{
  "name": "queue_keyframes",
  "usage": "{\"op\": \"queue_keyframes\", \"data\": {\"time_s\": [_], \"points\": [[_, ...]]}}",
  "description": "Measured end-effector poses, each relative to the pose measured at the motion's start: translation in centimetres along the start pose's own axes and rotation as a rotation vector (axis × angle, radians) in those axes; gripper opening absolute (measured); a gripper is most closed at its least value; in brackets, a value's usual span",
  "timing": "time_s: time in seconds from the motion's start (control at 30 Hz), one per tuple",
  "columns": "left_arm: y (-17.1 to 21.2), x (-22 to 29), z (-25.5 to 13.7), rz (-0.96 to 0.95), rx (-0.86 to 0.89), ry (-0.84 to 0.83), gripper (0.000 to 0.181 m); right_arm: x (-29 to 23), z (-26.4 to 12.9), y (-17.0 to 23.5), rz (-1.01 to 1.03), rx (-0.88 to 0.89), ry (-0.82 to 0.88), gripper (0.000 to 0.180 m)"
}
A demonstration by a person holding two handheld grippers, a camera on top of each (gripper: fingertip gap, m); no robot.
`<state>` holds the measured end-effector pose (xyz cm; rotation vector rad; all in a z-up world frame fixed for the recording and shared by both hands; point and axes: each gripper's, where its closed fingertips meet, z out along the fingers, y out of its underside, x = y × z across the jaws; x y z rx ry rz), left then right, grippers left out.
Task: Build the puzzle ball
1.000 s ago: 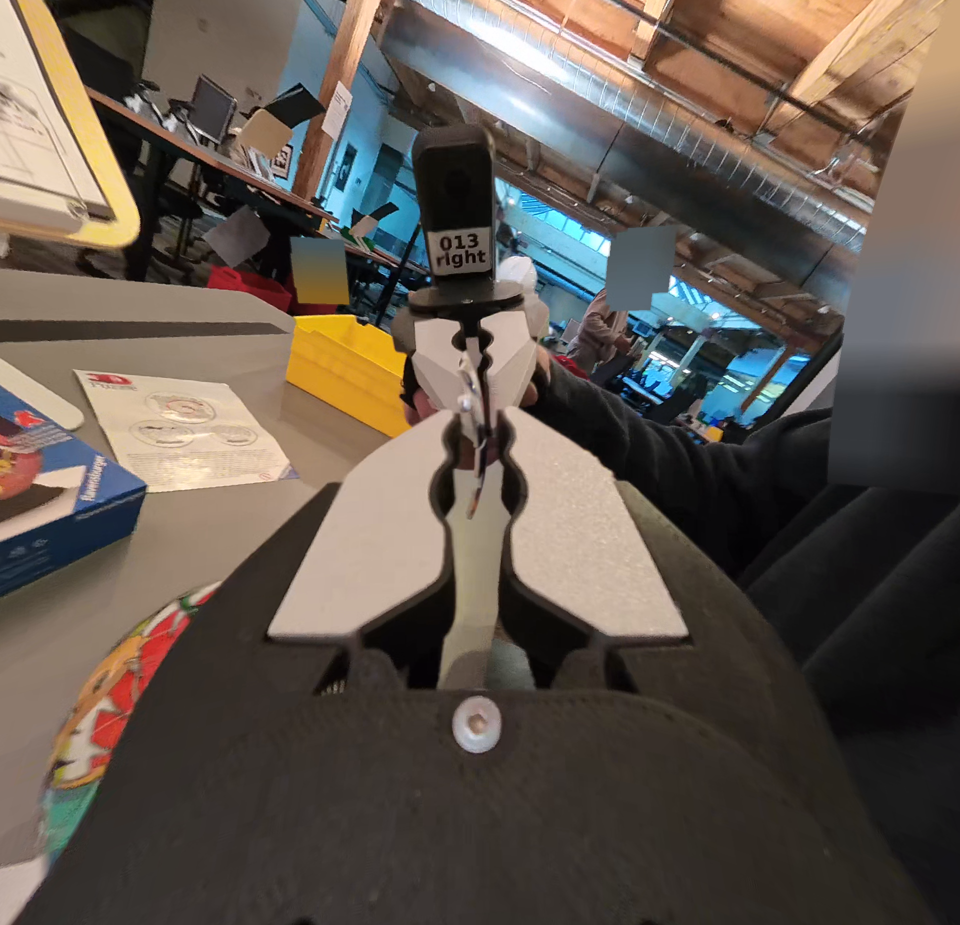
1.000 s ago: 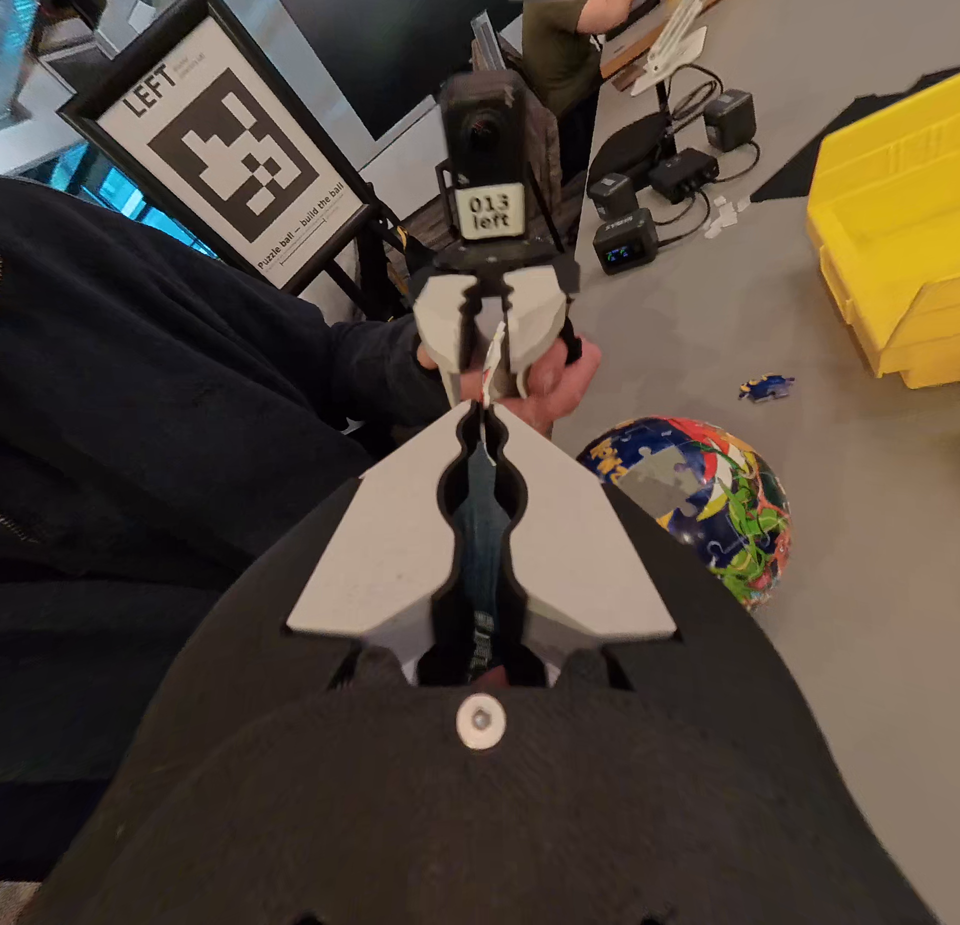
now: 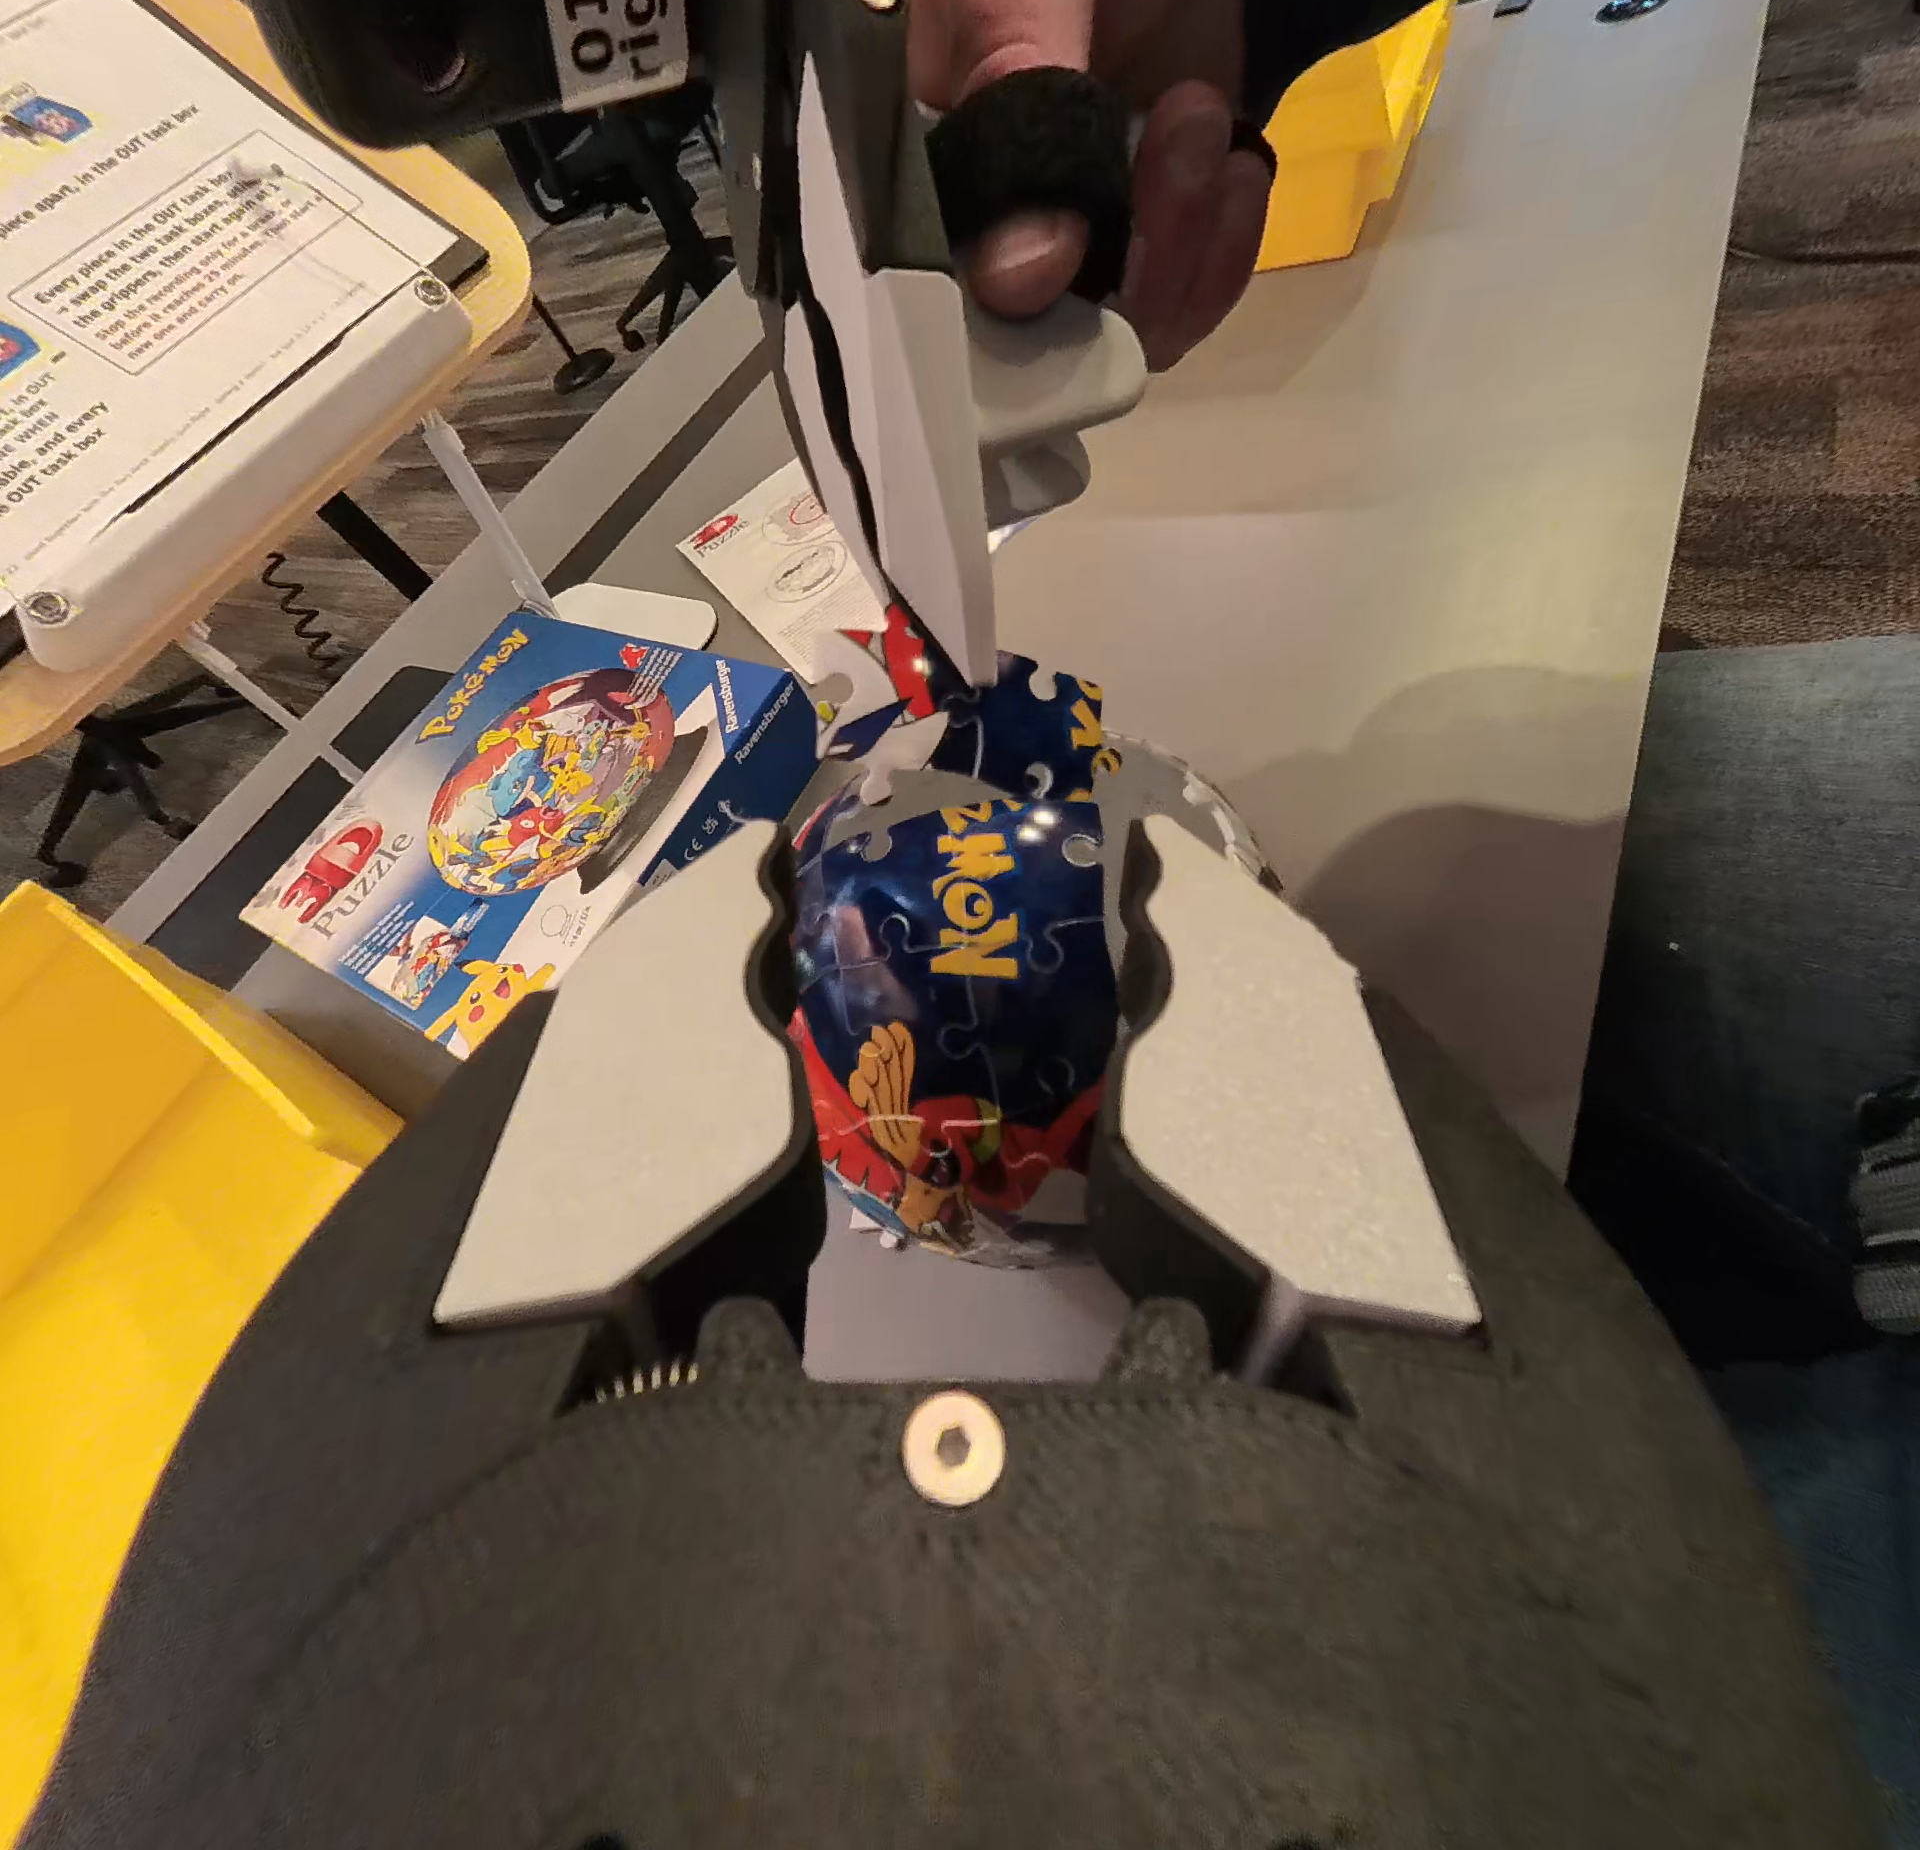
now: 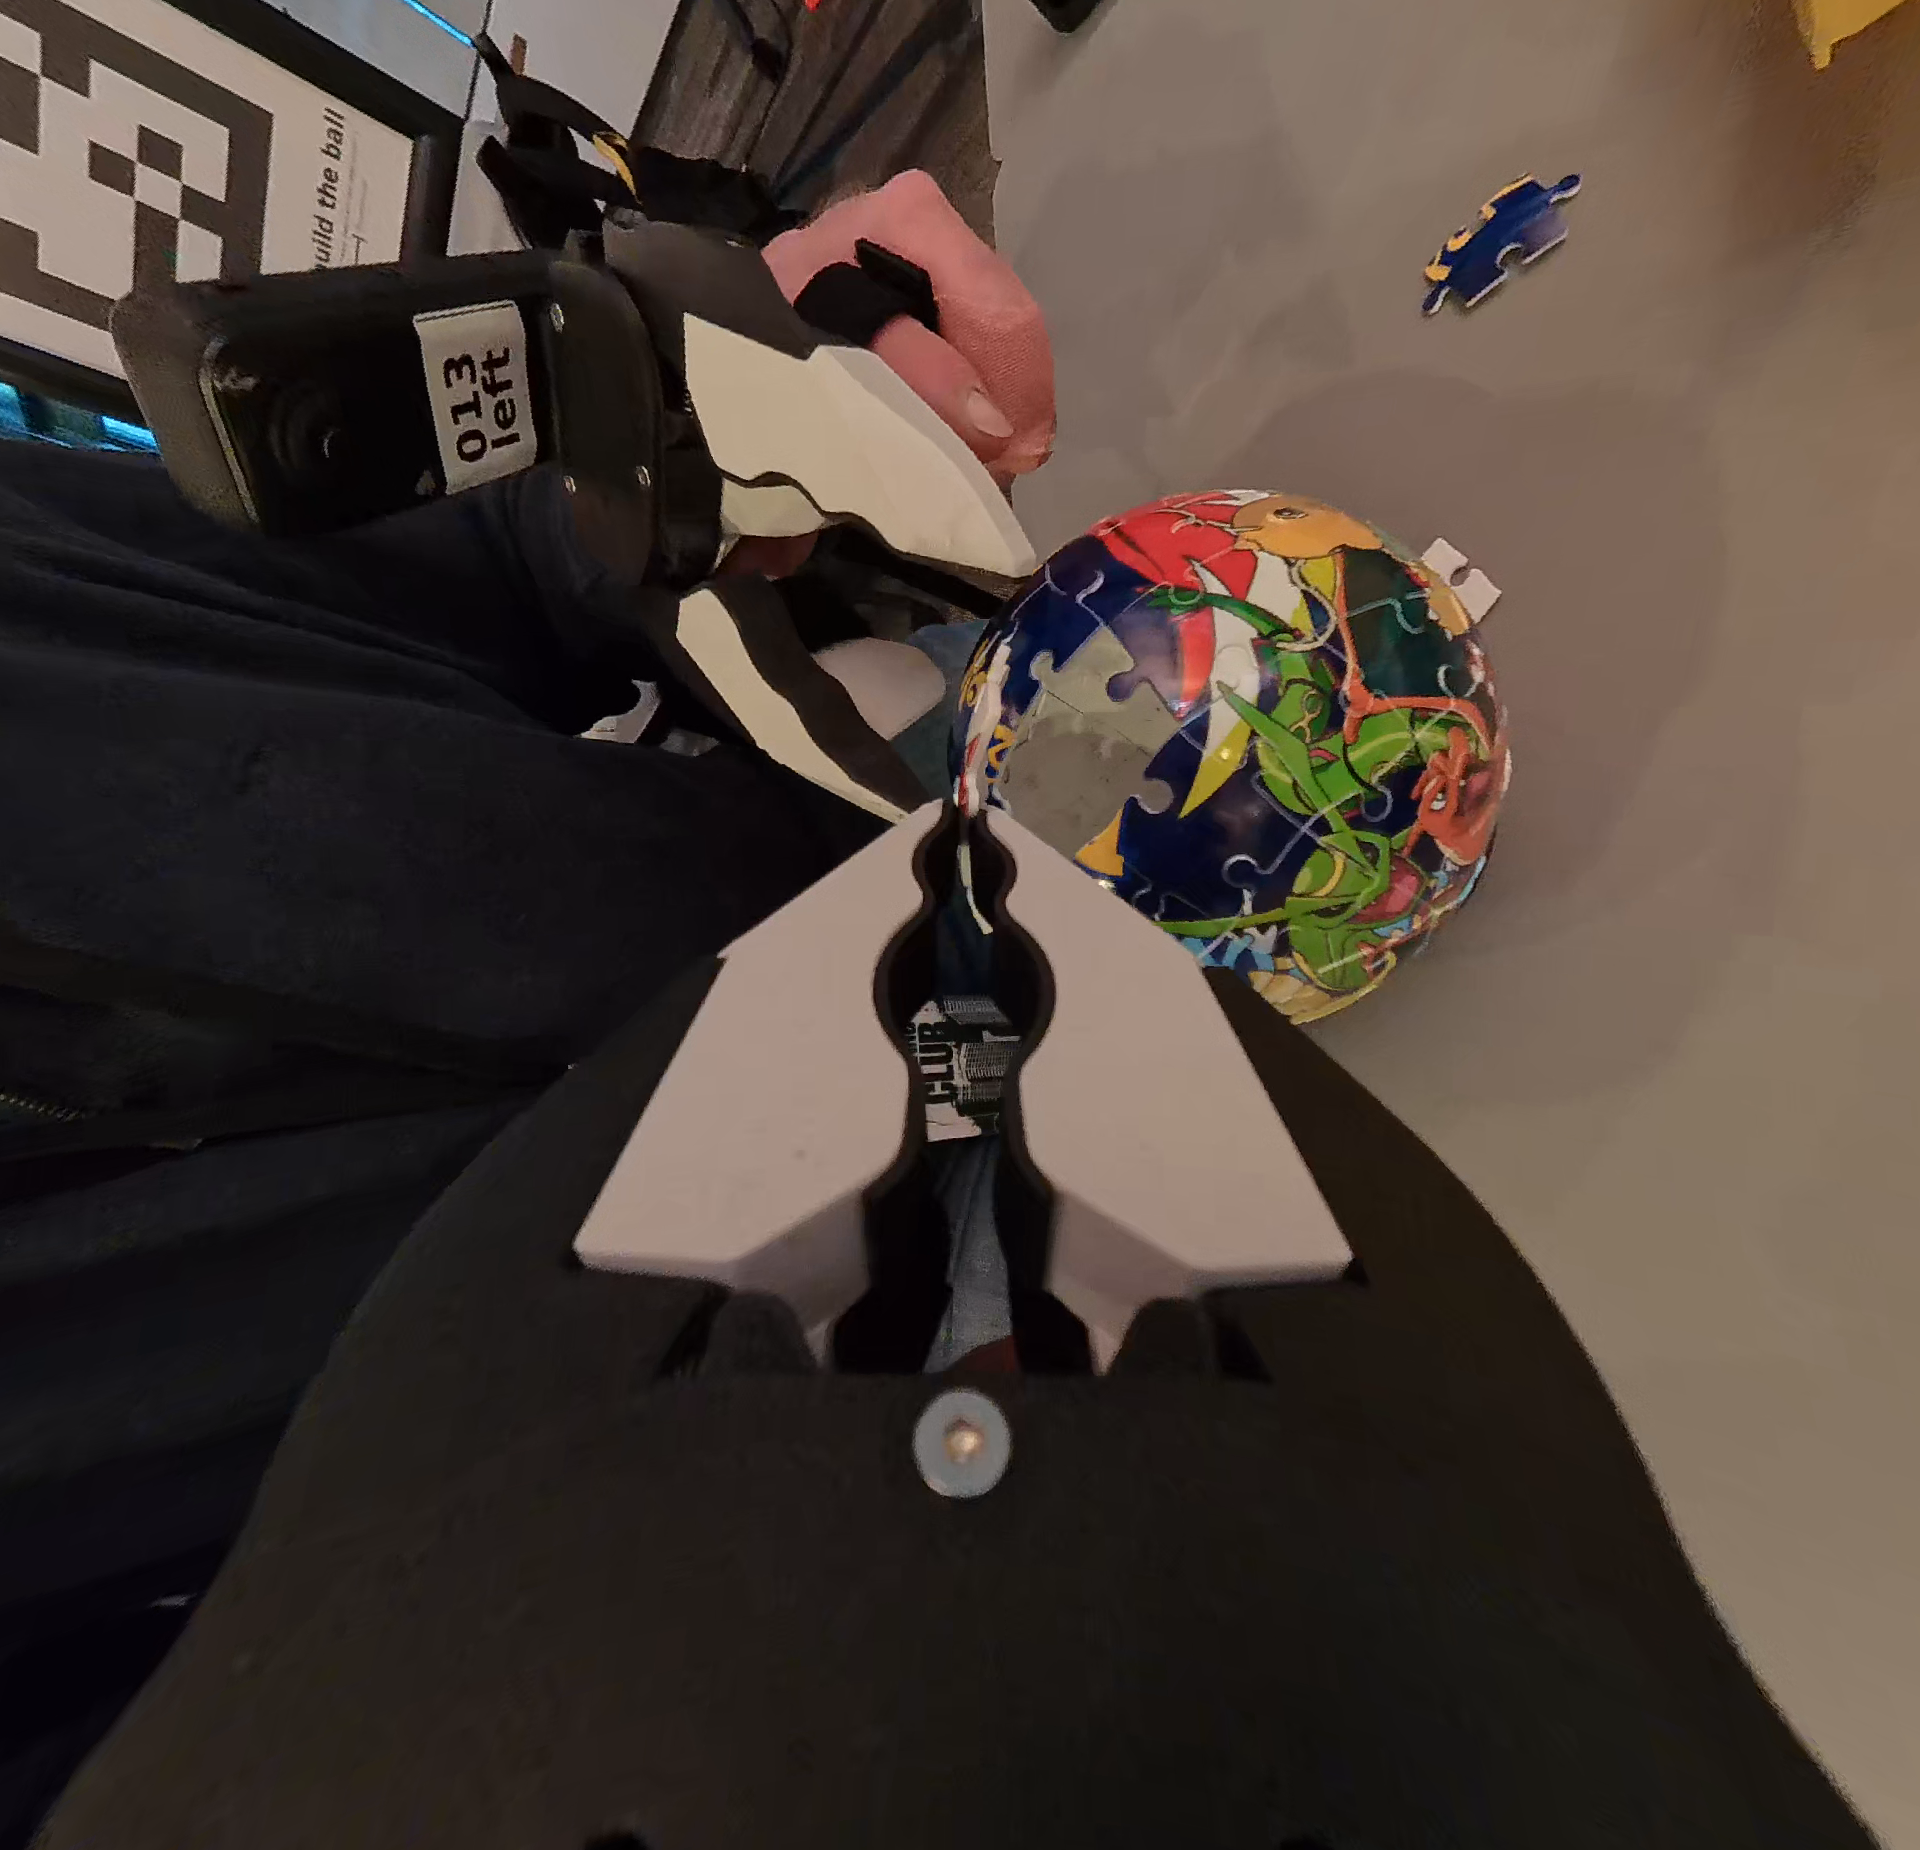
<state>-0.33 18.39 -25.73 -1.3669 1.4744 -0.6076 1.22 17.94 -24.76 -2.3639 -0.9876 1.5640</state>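
Puzzle ball (image 4: 1247, 751), a glossy, colourful, part-built plastic sphere on the matte grey table (image 4: 1558, 1281); left gripper (image 3: 956, 855) spread around it; right gripper (image 4: 966, 824) pinching one thin curved piece (image 4: 971, 865); one loose blue piece (image 4: 1501, 239) apart

Right hand-held gripper (image 4: 961, 834) pinched on a puzzle piece (image 4: 971, 865) at the puzzle ball's (image 4: 1247, 751) gap, table (image 4: 1558, 1177) underneath.

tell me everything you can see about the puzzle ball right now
The puzzle ball is a glossy sphere of interlocked curved pieces printed with bright cartoon creatures on dark blue. It rests on the grey table, unfinished: a grey gap shows inside. The left gripper straddles it, open; the right gripper holds a piece at the gap's edge.
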Motion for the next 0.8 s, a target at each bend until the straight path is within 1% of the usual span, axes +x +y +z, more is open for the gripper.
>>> {"op": "queue_keyframes", "data": {"time_s": [0.4,0.8], "points": [[0.6,-0.1,0.7,0.044,-0.028,-0.025,0.061,0.3,0.2,-0.3,0.025,-0.016,-0.037,0.001],[0.0,-0.3,1.2,0.144,-0.047,-0.100,0.068,0.5,0.2,-0.7,0.029,0.023,-0.033,0.000]]}}
